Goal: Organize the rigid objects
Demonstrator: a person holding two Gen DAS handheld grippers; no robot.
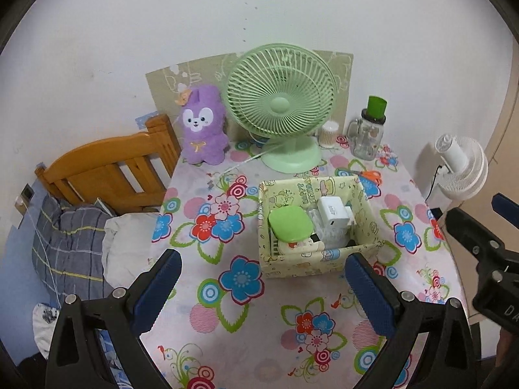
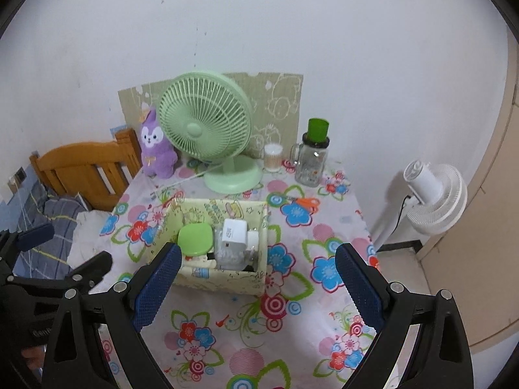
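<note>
A pale yellow cartoon-print box [image 1: 369, 207] stands mid-table; it also shows in the right wrist view [image 2: 223, 283]. Inside lie a green rounded case [image 1: 290, 225] [image 2: 195, 238], a white charger [image 1: 332, 210] [image 2: 235, 231] and clear plastic items. Orange-handled scissors [image 1: 369, 174] [image 2: 306, 201] lie on the cloth behind the box. My left gripper [image 1: 262, 287] is open and empty, above the table just in front of the box. My right gripper [image 2: 258, 280] is open and empty, near the box's front.
On the floral tablecloth [image 1: 246, 330] at the back stand a green desk fan [image 1: 280, 103], a purple plush [image 1: 202, 124], a cotton-swab jar [image 1: 329, 134] and a glass jar with green lid [image 1: 369, 129]. A wooden bed headboard [image 1: 107, 168] lies left, a white floor fan [image 2: 434, 194] right.
</note>
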